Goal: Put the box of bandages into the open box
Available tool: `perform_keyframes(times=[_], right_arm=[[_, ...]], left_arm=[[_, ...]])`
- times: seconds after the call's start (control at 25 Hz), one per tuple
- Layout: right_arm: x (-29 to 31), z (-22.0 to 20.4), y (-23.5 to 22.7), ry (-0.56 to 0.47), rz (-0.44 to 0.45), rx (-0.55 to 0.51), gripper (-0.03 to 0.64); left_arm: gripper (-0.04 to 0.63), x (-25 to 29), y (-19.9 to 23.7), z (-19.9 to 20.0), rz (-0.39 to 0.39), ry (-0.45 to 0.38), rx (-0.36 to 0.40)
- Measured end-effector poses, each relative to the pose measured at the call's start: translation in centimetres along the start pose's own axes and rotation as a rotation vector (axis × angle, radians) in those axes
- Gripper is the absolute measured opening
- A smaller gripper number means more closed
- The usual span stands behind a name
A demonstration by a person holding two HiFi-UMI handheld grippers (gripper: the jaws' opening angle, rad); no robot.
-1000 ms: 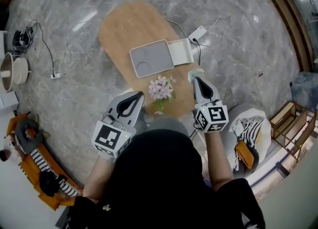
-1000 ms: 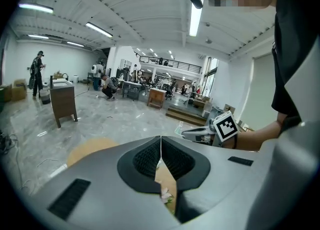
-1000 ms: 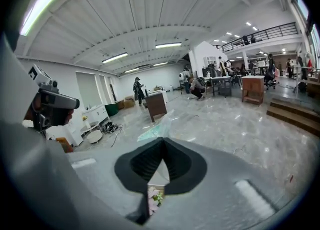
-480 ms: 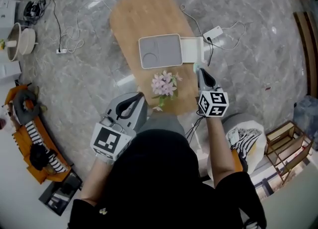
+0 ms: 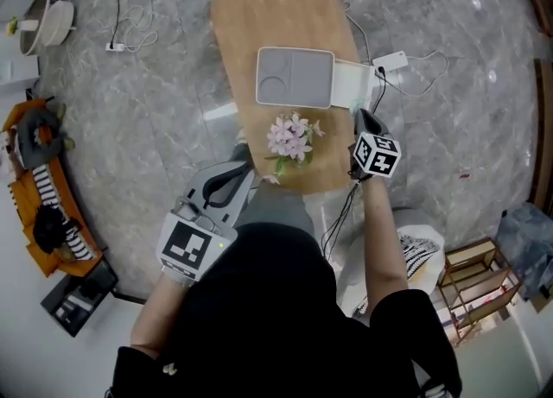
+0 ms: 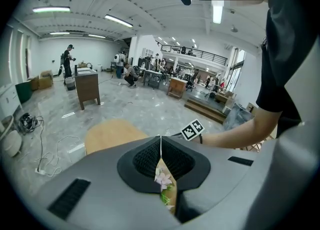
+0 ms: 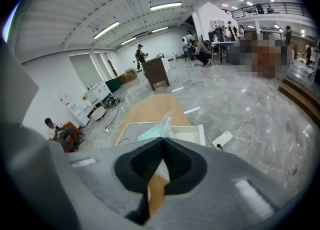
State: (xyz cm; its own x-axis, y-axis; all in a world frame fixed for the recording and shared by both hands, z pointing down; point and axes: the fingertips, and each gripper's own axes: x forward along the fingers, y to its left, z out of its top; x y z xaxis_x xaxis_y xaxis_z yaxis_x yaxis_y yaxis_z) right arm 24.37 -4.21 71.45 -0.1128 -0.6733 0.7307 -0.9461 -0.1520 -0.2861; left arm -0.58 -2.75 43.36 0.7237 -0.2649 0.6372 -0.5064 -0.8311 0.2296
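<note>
Over the right-hand edge of the wooden surface (image 5: 268, 8), the right gripper (image 5: 359, 114) has its jaws pressed together on what I take to be the box of bandages (image 7: 156, 130). It shows as a thin teal thing in crinkly clear wrap, standing up out of the tips. The open box (image 5: 294, 77) lies straight ahead of those jaws and just beyond them, laid out crossways with its grey part to the left and its white part to the right. The white part is the nearer one to the tips, so the coming move looks like a short push forward and down. The right gripper is plainly the closer of the two. The left gripper (image 5: 242, 156) hangs back off the near edge of the surface, its jaws together with nothing in them, and the pink flowers (image 5: 292, 137) stand between it and the open box. From above, the bandages are almost lost behind the right gripper's tips. Their long axis and how much of them the jaws pinch I cannot make out, nor how deep the white part is.
</note>
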Motion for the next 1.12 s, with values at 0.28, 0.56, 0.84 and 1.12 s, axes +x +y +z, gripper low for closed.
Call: perform_keyframes(times=[0.28,0.56,0.84,1.12], right_arm=[[5.2,-2.1,-1.3,0.089,-0.002,-0.027,0.000],[9.9,-3.6,-1.8,0.146,-0.009,0.001,0.000],[12.9,-5.8,-2.8,0.211,-0.050,0.025,0.000],[14.8,-7.8,-3.6,0.262,-0.072,0.027,0.008]], left_arm=[[0.011,-0.2,0.5,-1.6,0.017,0.014,0.034],[0.011,-0.5,1.2,-2.3,0.052,0.040,-0.031],[0.011,-0.8,2.0,-3.1,0.081,0.055,-0.091],[0.011,-0.8,2.5,-3.7,0.058,0.056,-0.019]])
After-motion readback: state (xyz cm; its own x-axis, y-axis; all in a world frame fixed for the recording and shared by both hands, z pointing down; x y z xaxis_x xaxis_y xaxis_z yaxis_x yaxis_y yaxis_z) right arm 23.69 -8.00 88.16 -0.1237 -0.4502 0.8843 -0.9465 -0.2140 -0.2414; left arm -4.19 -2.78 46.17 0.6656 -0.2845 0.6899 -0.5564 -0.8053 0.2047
